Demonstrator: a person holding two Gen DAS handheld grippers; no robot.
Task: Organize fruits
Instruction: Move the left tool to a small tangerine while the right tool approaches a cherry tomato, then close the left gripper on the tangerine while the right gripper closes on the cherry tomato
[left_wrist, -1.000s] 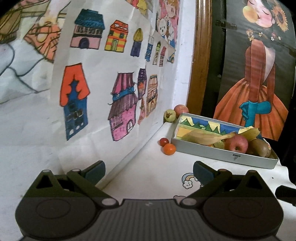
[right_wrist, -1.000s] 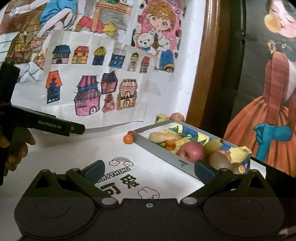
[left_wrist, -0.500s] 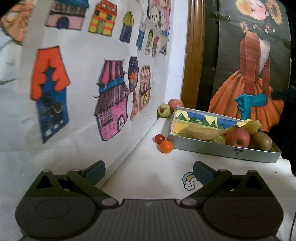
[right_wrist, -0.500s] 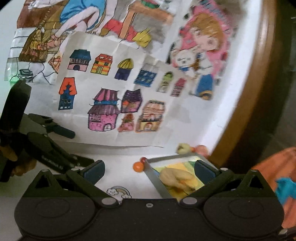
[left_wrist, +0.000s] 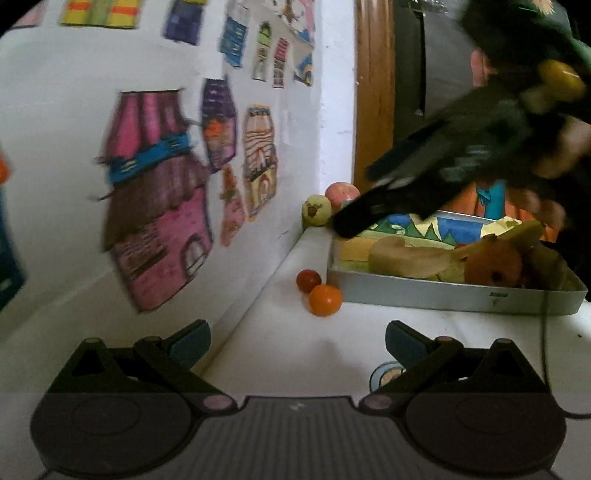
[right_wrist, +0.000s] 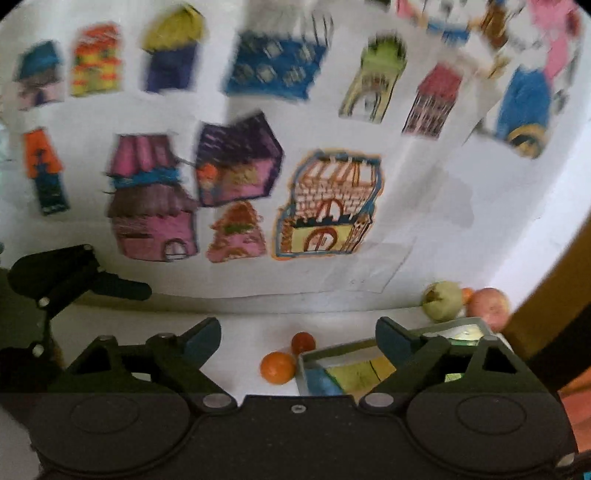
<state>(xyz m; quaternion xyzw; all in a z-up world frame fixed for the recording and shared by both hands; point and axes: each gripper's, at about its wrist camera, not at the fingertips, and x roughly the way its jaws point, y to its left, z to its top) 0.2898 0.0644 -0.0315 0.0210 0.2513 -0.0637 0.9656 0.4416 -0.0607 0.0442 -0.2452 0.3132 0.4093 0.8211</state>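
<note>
A grey tray (left_wrist: 454, 293) with a colourful liner holds a banana (left_wrist: 410, 256), a red apple (left_wrist: 493, 264) and other fruit. An orange tomato (left_wrist: 325, 300) and a red one (left_wrist: 308, 280) lie beside its left end. A green fruit (left_wrist: 317, 209) and a peach-coloured apple (left_wrist: 341, 192) sit in the corner behind the tray. My left gripper (left_wrist: 297, 341) is open, low over the table, short of the tomatoes. My right gripper (right_wrist: 298, 339) is open above the tray's corner (right_wrist: 306, 363), with the orange tomato (right_wrist: 277, 367) and red tomato (right_wrist: 303, 342) between its fingers in view.
A white wall covered with house drawings (left_wrist: 159, 199) runs along the left of the table. A wooden door frame (left_wrist: 373, 92) stands behind the corner. The right gripper's body and a hand (left_wrist: 480, 140) cross above the tray in the left wrist view. The left gripper (right_wrist: 74, 280) shows at left.
The right gripper has swung forward and down over the tray toward the corner fruits. The left gripper has advanced closer to the two tomatoes. Both stay open.
</note>
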